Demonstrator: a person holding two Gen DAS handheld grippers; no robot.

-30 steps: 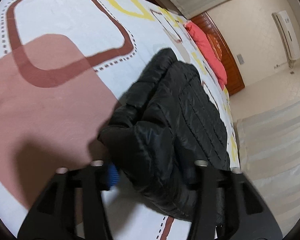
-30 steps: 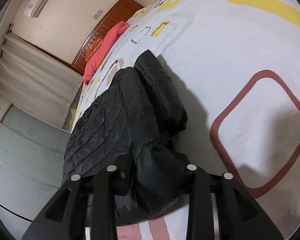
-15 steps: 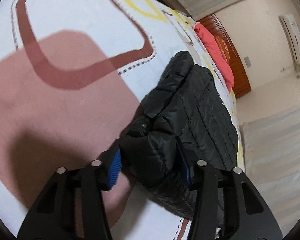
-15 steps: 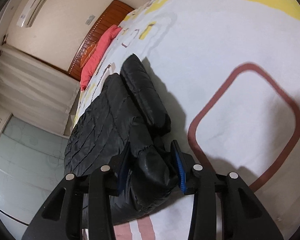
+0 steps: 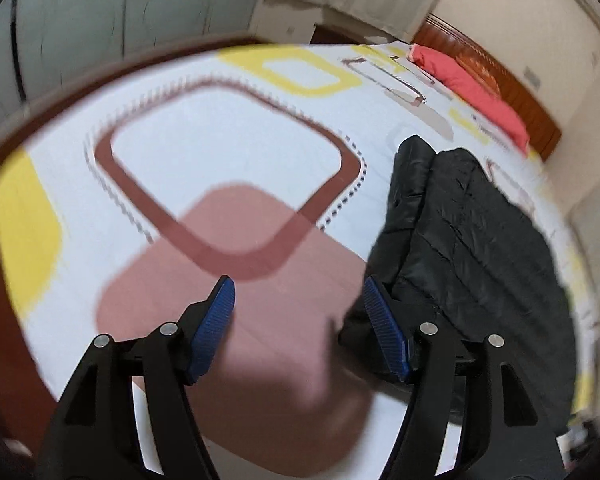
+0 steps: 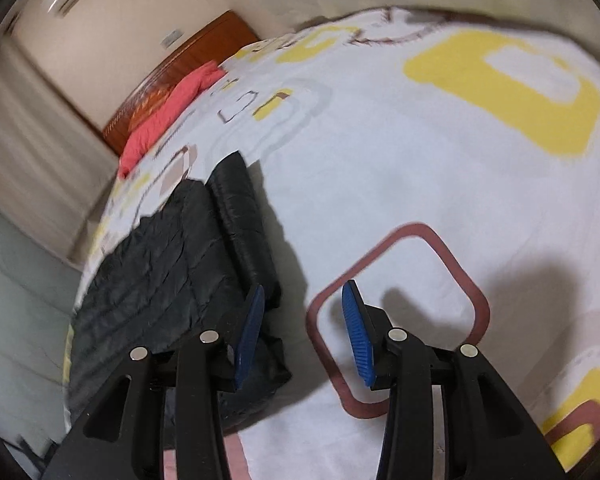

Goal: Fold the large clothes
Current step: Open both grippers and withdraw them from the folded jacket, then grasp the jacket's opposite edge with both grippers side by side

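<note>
A black quilted puffer jacket (image 5: pixel 472 248) lies folded on a bed with a white patterned sheet (image 5: pixel 228 152). It also shows in the right wrist view (image 6: pixel 172 272). My left gripper (image 5: pixel 298 312) is open and empty, raised above the sheet just left of the jacket's near end. My right gripper (image 6: pixel 304 320) is open and empty, raised just right of the jacket's near end. Blue pads (image 6: pixel 356 336) show on the fingers.
A red pillow (image 5: pixel 468 88) lies at the far end by a wooden headboard (image 5: pixel 496 76). The sheet has brown and yellow shapes. The bed's dark wooden edge (image 5: pixel 4 320) curves at the left. Curtains and a pale wall stand beyond the bed.
Both grippers held jacket folds half a second ago. They have let go, opened, and pulled up and away to either side. The jacket now lies flat on the bed.
</note>
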